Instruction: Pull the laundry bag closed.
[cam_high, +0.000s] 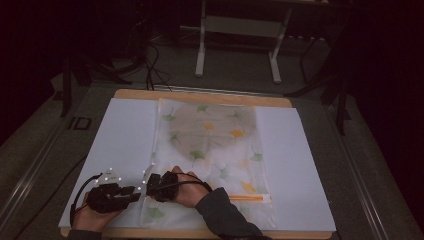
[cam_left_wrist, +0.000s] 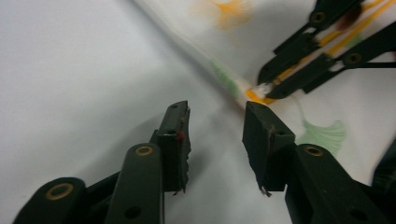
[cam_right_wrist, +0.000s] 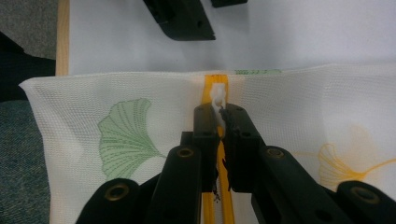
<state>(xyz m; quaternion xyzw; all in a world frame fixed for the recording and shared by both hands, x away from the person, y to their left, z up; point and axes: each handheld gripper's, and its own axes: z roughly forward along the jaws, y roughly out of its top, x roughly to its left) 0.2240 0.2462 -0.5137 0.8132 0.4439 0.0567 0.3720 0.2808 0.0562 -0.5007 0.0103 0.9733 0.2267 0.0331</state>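
Right hand-held gripper (cam_right_wrist: 219, 116) clamped on white zipper pull (cam_right_wrist: 217, 97) of mesh pouch (cam_right_wrist: 121, 126).

The bag (cam_right_wrist: 140, 116) is fine white mesh cloth, matt, printed with leaves; its zip tape (cam_right_wrist: 215, 81) looks woven orange. White paper (cam_high: 125, 130) lies smooth on the wooden desk (cam_high: 200, 95). Tongs (cam_right_wrist: 219, 116) are matt black plastic.

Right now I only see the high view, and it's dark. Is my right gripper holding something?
Observer: Yes. The right gripper is shut on the white zip pull.
Operator: What about my left one?
Observer: The left gripper is open, with nothing between its jaws.
Operator: Is it close to the bag?
Observer: Very close. Its jaws point at the corner of the bag, right where the orange zip ends.
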